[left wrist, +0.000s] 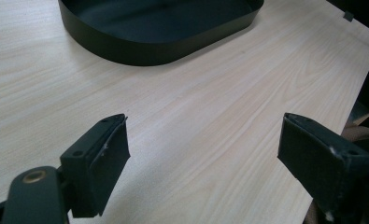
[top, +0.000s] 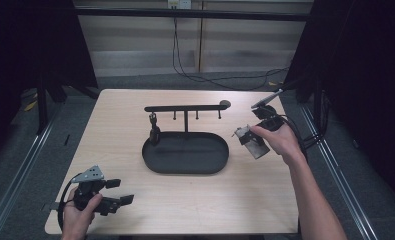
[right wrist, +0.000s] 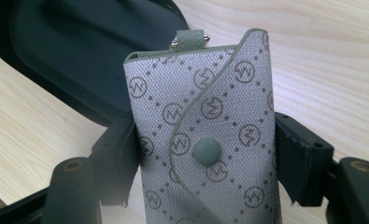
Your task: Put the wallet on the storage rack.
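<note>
A grey patterned key pouch (right wrist: 205, 140) with a snap button and a small top loop is clamped between the jaws of my right gripper (right wrist: 205, 163). From above, the key pouch (top: 251, 141) hangs over the table just right of the black oval tray (top: 185, 162). A black rack (top: 185, 108) with several hooks rises from the tray, and a dark item (top: 154, 134) hangs from its left hook. My left gripper (top: 120, 192) rests near the table's front left corner, jaws wide open with nothing between them, pointed toward the tray (left wrist: 126, 46).
The light wooden table (top: 235, 190) has bare surface in front of the tray. Cables (top: 195, 75) trail across the floor behind the table. Dark curtains stand at both sides.
</note>
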`<state>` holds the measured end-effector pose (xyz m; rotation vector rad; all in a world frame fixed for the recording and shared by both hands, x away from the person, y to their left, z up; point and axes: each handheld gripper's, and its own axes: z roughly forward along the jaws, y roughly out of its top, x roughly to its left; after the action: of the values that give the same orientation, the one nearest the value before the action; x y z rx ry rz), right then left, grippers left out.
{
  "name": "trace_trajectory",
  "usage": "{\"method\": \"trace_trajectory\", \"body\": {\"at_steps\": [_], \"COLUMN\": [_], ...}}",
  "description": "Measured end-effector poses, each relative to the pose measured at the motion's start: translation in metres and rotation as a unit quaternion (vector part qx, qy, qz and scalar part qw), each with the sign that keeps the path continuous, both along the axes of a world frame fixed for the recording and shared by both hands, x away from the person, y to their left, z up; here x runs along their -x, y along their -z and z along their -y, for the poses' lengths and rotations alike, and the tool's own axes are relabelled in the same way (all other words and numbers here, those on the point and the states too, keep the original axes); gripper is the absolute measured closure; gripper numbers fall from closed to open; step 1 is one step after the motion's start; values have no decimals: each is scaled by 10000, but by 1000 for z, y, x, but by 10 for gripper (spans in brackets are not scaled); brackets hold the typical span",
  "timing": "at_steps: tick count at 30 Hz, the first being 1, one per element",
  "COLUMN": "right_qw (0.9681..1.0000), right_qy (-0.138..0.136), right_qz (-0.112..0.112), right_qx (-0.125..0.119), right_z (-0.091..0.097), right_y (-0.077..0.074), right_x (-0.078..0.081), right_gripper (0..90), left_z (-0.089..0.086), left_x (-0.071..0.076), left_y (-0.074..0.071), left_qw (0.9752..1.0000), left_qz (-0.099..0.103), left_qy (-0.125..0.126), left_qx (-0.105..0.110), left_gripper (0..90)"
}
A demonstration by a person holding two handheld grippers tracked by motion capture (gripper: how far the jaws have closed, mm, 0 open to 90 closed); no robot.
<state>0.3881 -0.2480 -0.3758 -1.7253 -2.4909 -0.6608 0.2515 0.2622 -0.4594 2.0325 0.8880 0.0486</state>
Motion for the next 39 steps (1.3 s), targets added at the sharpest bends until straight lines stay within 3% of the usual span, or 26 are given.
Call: {"method": "trace_trajectory", "body": {"at_steps": [4,13,19,27,39], "right_qw": [9994,9977,9975,9951,9939], "right_qy": [149,182,124,303,297], "right_qz": [32,49,136,329,400], "right_qx": [-306,-648,-683,-881,-984], "right_z": [-2,-16,-29,-42,-61], "right_y": [0,8,16,29,49], "right_x": [-1,-3,-5,-9,-17], "right_gripper": [306,306,306,306,306], "left_z": [0,-1,-2,-2,-3], "left_x": [1,0,0,0,-1], "left_y": [0,-1,-1,0,0], "left_qw": [10000,10000,10000,10000,10000], "left_qz": [10,22,12,10,-5], "left_qy": [-27,-18,-81,-77,-61], "left_qx": [-3,-8,0,-4,-13], "left_gripper": [164,166,166,166,165]}}
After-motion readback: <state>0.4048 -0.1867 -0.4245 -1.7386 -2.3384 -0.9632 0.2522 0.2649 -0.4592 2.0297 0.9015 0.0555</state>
